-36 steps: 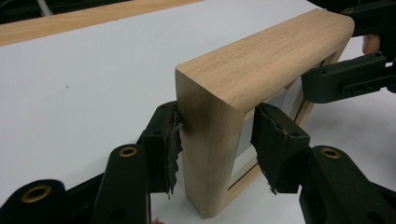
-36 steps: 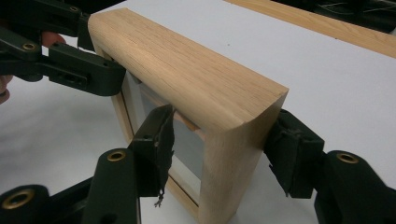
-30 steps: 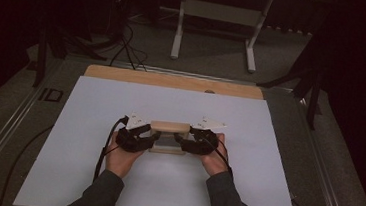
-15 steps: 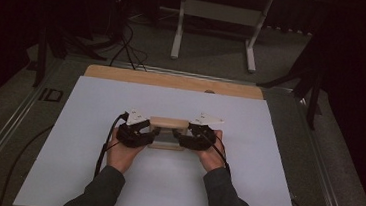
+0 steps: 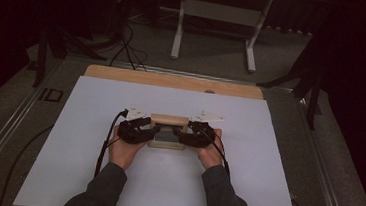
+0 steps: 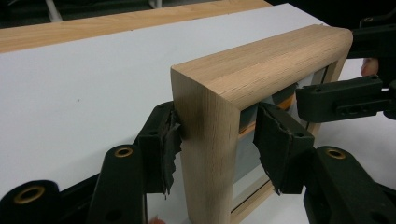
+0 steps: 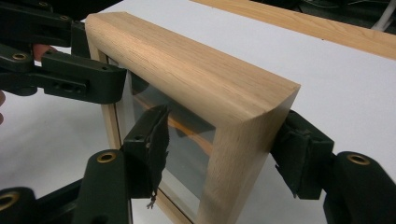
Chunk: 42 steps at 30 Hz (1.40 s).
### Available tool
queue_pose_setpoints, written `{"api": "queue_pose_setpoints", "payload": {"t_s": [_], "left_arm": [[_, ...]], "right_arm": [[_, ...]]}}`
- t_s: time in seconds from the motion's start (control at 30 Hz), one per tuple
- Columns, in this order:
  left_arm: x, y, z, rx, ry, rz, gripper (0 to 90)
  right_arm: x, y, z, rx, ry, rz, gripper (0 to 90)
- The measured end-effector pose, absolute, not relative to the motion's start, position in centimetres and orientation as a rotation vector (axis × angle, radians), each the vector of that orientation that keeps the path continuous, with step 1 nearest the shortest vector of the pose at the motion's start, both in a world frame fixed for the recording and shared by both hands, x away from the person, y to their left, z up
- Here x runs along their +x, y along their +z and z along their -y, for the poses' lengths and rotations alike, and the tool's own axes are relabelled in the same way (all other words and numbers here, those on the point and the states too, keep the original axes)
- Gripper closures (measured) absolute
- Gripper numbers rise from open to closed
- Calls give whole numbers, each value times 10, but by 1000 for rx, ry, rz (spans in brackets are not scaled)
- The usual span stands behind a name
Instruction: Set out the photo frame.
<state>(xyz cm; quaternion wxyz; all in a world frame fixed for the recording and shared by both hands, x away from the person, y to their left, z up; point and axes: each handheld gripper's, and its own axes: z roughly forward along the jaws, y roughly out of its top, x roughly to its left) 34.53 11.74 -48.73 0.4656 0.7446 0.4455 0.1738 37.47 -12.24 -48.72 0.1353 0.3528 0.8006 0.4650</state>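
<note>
Near the middle of the white sheet, a little toward the person's side, the wooden picture frame stood upright on its lower edge, glass facing the person, with the bare wooden board well beyond it at the far edge. The left gripper straddled the frame's left upright and the right gripper its right one. In the left gripper view the frame sat between the jaws of the left gripper: one pad lay against the back of the wood, while the other hung close before the glass, moderately wide, and whether it pressed could not be told. The right gripper view gave the mirror of this for the right gripper, with the frame between one pad behind the wood and one over the glass; again no firm grip could be confirmed. The left hand and right hand rested low on the sheet behind their tools. The step in hand looked like steadying the frame from both ends, either just before a lift or just after setting it down. The next move would call for both pairs of jaws to act evenly: closing together on the wood rather than the glass if it was to be raised, or opening in step so the frame did not tip forward.
</note>
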Motion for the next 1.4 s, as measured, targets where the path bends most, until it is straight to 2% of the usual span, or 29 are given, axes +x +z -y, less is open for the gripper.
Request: {"api": "queue_pose_setpoints", "payload": {"t_s": [0.23,0.37,1.4], "left_arm": [[351,-488,-116,1810,396,-1117,479],[351,-488,-114,1814,391,-1119,438],[352,-491,-113,1825,361,-1126,425]], "right_arm": [[377,-489,122,1049,1358,-2305,386],[379,-489,122,1057,1360,-2307,386],[378,-489,123,1057,1332,-2327,373]]}}
